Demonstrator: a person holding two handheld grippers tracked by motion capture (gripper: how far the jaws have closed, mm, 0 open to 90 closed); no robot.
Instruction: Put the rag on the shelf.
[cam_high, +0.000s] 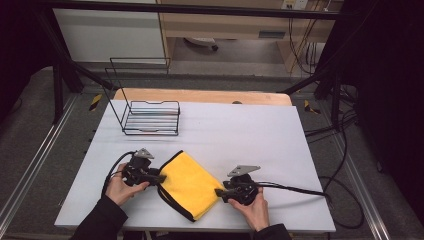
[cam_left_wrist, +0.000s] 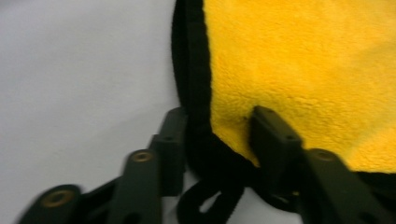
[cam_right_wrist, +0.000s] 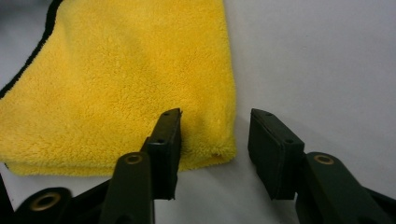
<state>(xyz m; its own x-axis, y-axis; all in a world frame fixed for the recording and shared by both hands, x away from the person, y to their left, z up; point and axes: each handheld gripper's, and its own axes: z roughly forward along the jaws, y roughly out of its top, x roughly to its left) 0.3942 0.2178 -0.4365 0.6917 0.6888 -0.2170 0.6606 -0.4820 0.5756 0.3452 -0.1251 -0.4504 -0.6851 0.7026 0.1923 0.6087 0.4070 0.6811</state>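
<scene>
Seemingly mid-fold, the left gripper (cam_left_wrist: 217, 140) and right gripper (cam_right_wrist: 212, 149) each straddled a corner of the yellow microfibre cloth (cam_high: 189, 184), jaws apart; closing seemed next.

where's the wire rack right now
In the high view the black wire rack stands at the table's far left, beyond the left gripper and the yellow cloth.
</scene>
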